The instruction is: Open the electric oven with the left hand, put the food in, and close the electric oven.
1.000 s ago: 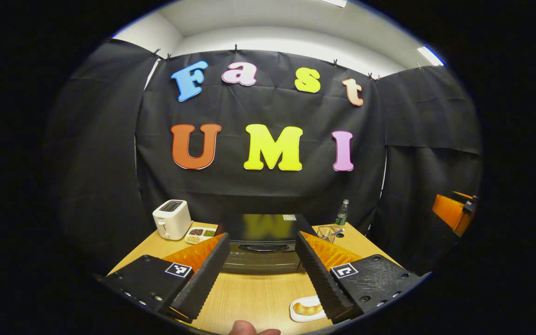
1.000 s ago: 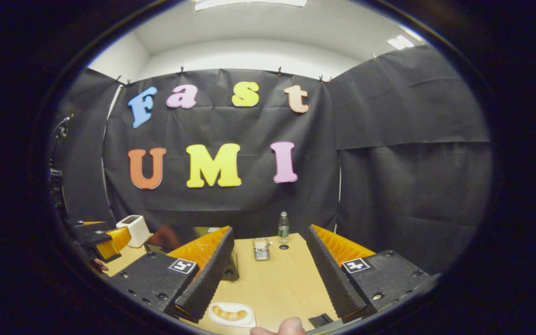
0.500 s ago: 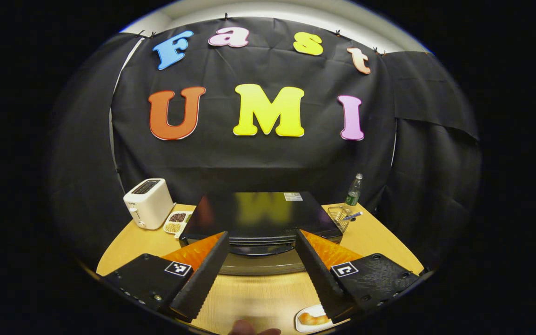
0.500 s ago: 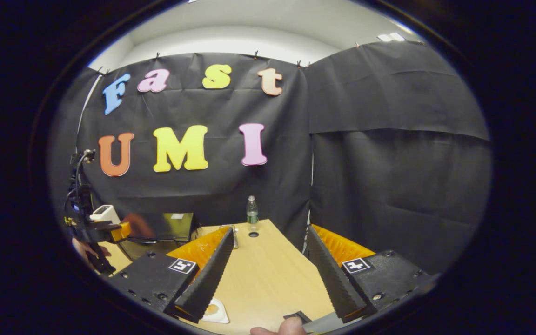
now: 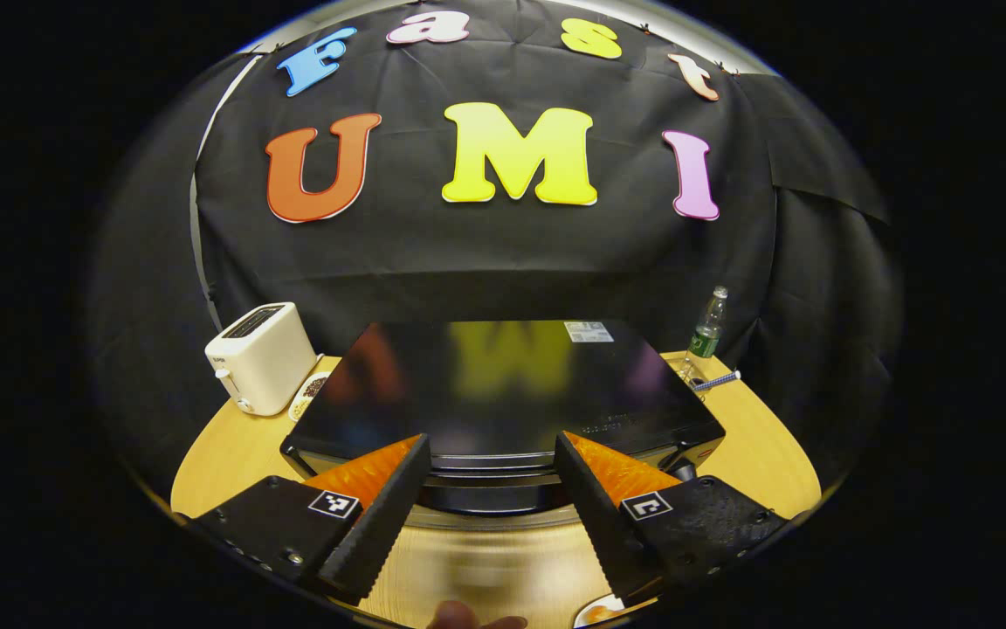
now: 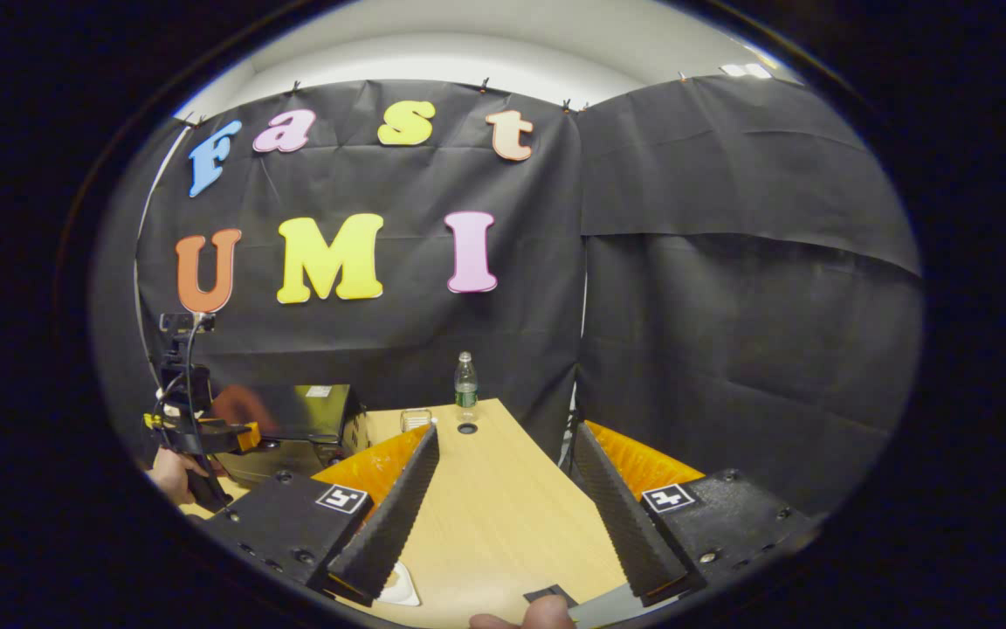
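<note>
Electric oven (image 5: 503, 384) sits mid-table at 12 o'clock of the left gripper view, door shut, its handle (image 5: 490, 498) a dark bar just ahead of the left gripper (image 5: 490, 511), framed between the spread fingers. Change vs 1 s ago: oven has grown from a small box to the biggest thing in that view, so the left gripper has closed in fast and now hangs just short of the handle; jaws wide apart, nothing held. Means the opening step is about to start; door not yet pulled. Food on its plate (image 5: 599, 610) pokes in at 5 o'clock, near table edge, well apart from the oven. Toaster (image 5: 260, 356) at 9 o'clock of the oven, bottle (image 5: 707, 325) at 2 o'clock. Right gripper (image 6: 503, 515) w/ fingers apart, empty, over bare table (image 6: 503, 498); it has swung off the plate (image 6: 400, 592), now a sliver at 7 o'clock by its left finger. Likely waits till the door drops.
</note>
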Available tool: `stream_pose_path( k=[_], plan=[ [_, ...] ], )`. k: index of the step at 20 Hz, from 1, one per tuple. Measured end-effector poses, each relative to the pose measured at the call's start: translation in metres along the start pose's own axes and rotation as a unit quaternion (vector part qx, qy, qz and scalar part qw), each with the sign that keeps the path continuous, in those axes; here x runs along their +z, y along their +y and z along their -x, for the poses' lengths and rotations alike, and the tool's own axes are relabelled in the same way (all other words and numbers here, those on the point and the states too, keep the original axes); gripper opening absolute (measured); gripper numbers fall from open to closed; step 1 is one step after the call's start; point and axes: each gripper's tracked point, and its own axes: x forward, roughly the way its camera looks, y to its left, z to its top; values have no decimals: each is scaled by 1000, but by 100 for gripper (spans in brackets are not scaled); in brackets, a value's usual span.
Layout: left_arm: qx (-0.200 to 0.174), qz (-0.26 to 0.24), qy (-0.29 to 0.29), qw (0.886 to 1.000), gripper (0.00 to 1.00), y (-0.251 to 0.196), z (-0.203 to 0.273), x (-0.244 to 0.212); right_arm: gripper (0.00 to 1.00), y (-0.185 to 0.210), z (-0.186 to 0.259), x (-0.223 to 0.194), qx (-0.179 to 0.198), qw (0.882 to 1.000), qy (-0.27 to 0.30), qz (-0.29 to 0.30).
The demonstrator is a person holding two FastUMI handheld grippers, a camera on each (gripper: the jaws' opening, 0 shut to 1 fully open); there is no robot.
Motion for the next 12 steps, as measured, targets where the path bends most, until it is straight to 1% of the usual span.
stream_pose_path(
  k=[2, 3, 7, 10, 12],
  plan=[
    [-3, -13, -3, 1000, 94, -3, 3, -3, 98, 2, -1, -2, 3, 1000, 3, -1],
    [-4, -12, -5, 1000, 96, -3, 5, -2, 98, 4, -1, -4, 5, 1000, 4, -2],
    [-4, -6, 11, 1000, 97, -2, 10, -9, 98, 15, 1, -6, 17, 1000, 7, -7],
    [-7, -9, 24, 1000, 98, -3, 24, -17, 98, 20, 3, -6, 24, 1000, 6, -10],
    [-10, -12, 32, 999, 97, -2, 40, -29, 98, 24, 7, -7, 29, 999, 6, -15]
  ],
)
